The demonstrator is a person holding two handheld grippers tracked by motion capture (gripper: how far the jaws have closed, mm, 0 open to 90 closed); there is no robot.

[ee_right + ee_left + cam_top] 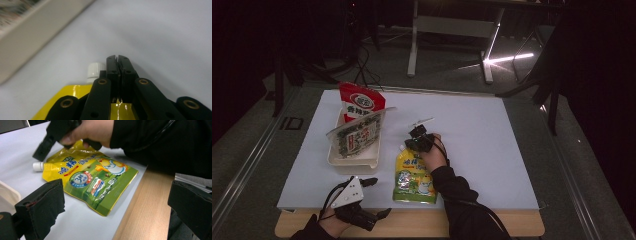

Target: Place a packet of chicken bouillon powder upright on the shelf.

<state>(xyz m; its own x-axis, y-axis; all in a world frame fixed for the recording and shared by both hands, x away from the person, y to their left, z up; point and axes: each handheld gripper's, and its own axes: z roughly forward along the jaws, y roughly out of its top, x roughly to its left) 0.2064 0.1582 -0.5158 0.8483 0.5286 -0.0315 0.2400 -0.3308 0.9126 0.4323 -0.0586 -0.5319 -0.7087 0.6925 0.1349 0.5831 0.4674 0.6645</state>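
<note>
A yellow spouted pouch (413,175) with a cartoon chick lies flat near the table's front edge, its white cap (401,146) pointing away from me. My right gripper (412,141) is at the pouch's top edge, beside the cap. In the right gripper view its jaws (117,58) are pressed together with yellow film (75,88) caught at their base, right of the cap (95,71). The left gripper view has that pouch (92,180) and the right gripper (41,152) over its top. My left gripper (377,197) rests at the front left edge, open, nothing between its jaws (117,220).
A cream tray (354,161) stands left of the pouch, holding a red packet (361,102) upright and a grey-green packet (357,135) leaning on it. The tray's wall (37,30) runs close by, left of the right gripper. The wooden table lip (147,207) borders the white mat (482,145).
</note>
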